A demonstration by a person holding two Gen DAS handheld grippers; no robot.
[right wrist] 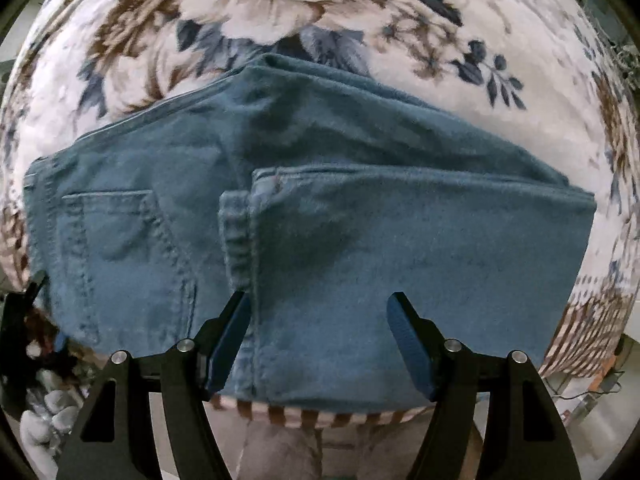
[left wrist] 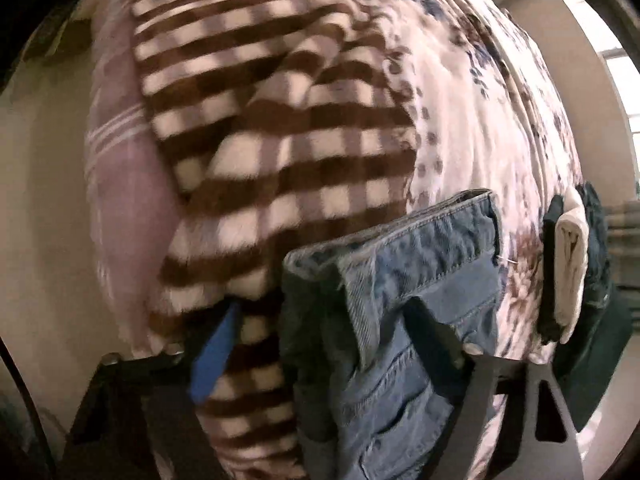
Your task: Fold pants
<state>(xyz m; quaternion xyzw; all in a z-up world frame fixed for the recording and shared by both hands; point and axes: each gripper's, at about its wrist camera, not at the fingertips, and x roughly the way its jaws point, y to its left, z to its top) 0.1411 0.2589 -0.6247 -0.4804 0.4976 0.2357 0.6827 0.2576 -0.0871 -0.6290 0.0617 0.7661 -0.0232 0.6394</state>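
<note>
The blue denim pants (right wrist: 320, 216) lie folded on a floral blanket (right wrist: 280, 12), with a back pocket (right wrist: 116, 224) at the left and the leg hems laid over the seat. My right gripper (right wrist: 320, 316) is open just above the near part of the folded legs, holding nothing. In the left wrist view the waistband end of the pants (left wrist: 404, 280) lies across the right finger (left wrist: 432, 332) of my left gripper (left wrist: 324, 320), whose jaws stand wide apart; I cannot tell if the cloth is only resting there.
A brown-and-cream checked blanket (left wrist: 260, 128) and a pink striped cloth (left wrist: 120, 160) cover the bed left of the pants. The bed's near edge (right wrist: 320, 416) lies just below the pants. The other gripper (left wrist: 564, 272) shows at the right.
</note>
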